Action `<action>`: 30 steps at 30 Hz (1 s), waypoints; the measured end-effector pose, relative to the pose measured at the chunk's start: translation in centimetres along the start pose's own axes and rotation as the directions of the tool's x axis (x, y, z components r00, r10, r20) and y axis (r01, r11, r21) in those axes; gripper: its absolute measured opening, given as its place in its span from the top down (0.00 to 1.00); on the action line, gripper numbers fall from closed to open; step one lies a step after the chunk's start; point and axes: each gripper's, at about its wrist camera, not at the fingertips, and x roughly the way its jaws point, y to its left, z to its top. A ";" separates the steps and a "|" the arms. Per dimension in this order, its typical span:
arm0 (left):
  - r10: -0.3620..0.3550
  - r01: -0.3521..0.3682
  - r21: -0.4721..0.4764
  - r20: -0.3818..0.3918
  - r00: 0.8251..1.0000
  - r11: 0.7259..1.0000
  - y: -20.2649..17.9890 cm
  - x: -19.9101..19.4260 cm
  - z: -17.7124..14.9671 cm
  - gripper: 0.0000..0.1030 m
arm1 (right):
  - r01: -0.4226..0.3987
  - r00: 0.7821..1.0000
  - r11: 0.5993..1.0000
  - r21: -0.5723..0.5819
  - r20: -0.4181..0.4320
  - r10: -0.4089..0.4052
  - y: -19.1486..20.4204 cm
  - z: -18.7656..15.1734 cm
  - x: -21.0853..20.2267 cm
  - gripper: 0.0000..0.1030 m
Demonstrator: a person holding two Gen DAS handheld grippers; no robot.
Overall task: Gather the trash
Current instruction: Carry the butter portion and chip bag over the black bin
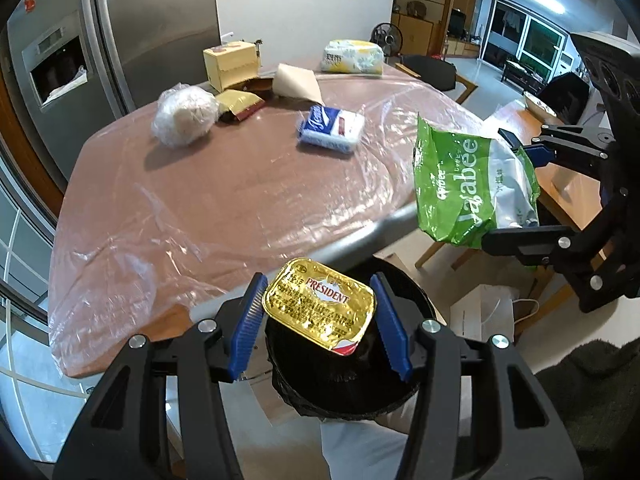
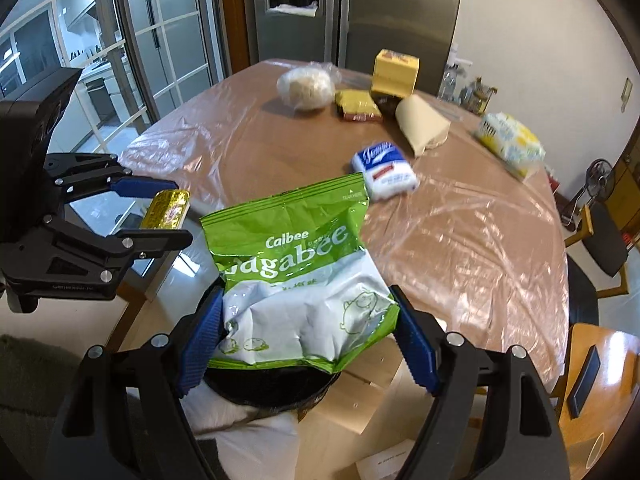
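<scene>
My left gripper is shut on a gold President butter portion and holds it over a black-lined trash bin off the table's near edge. My right gripper is shut on a green Jagabee snack bag and holds it upright over the same bin. In the left wrist view the right gripper and bag show at the right. In the right wrist view the left gripper and butter portion show at the left.
The plastic-covered brown table holds a tissue pack, a bagged round lump, a yellow box, a yellow packet, a beige wrapper and a yellow-white pack. Fridge behind; chairs, boxes to the right.
</scene>
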 end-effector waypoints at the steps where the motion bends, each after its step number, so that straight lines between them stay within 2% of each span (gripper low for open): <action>1: -0.002 0.002 0.003 -0.006 1.000 1.000 -0.2 0.1 -0.2 0.47 | -0.008 1.000 1.000 -0.001 -0.011 0.008 0.0 -0.4 0.0 0.25; 16: 0.009 -0.005 0.038 -0.090 0.996 0.999 -1.5 2.1 -2.7 0.47 | -0.078 0.990 0.997 0.013 -0.116 0.079 0.8 -3.5 1.8 0.25; 30: 0.006 0.003 0.047 -0.190 0.982 0.999 -1.9 6.0 -5.2 0.47 | -0.093 0.968 0.995 0.033 -0.231 0.098 1.0 -5.7 6.8 0.25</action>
